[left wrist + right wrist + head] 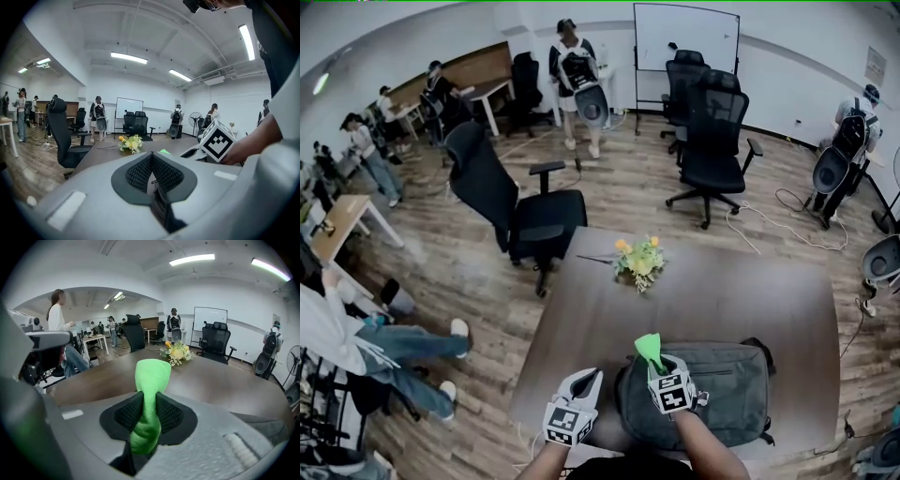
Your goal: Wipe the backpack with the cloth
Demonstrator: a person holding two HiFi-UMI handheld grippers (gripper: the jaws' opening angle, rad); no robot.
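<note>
A grey backpack (727, 392) lies flat on the brown table (694, 291) near its front edge. My right gripper (659, 358) hovers over the backpack's left part, shut on a bright green cloth (650, 349) that sticks up between its jaws; the cloth (149, 394) fills the jaw gap in the right gripper view. My left gripper (587, 379) is just left of the backpack, near the table's front edge. Its jaws are shut with nothing between them, seen in the left gripper view (151, 169).
A small bunch of yellow flowers (639, 261) lies on the table's far side. A black office chair (516, 206) stands at the table's far left corner, more chairs (710, 141) beyond. Several people stand around the room, and a seated person's legs (403, 347) are at the left.
</note>
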